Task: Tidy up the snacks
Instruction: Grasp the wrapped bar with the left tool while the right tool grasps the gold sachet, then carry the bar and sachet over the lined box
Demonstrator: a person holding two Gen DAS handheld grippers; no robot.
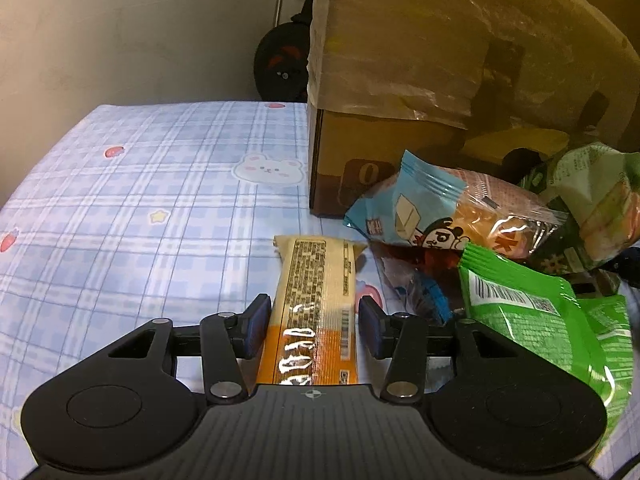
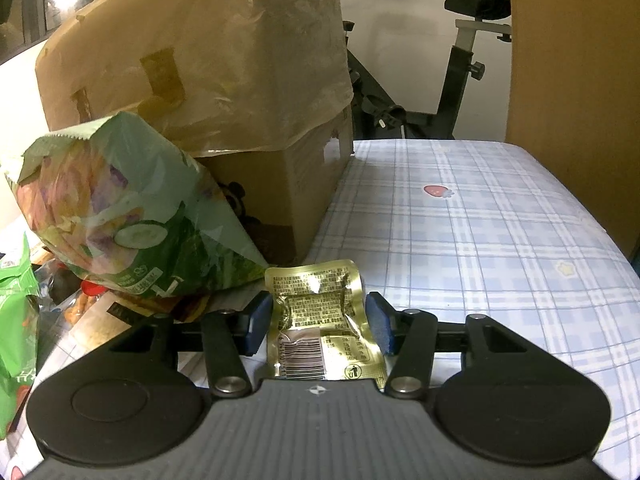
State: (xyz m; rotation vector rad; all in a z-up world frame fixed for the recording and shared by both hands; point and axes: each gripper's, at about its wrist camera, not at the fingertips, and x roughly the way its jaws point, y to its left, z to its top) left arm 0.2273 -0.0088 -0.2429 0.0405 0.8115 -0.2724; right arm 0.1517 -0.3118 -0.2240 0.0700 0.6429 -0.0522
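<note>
In the left wrist view my left gripper (image 1: pixel 314 326) stands around a long yellow-and-orange snack bar (image 1: pixel 316 296) lying on the blue plaid cloth (image 1: pixel 140 200); the pads sit close to its sides with small gaps. To its right lies a pile of snacks: a blue bread packet (image 1: pixel 436 212) and a green packet (image 1: pixel 532 312). In the right wrist view my right gripper (image 2: pixel 318 322) stands around a gold foil packet (image 2: pixel 320 320); its pads are beside the packet's edges. A green vegetable-chip bag (image 2: pixel 120 216) lies to the left.
A cardboard box under a brown wrapping (image 1: pixel 440 60) stands behind the snack pile, also in the right wrist view (image 2: pixel 224 80). An exercise bike (image 2: pixel 440 80) stands beyond the table. A brown panel (image 2: pixel 572 80) rises at the far right.
</note>
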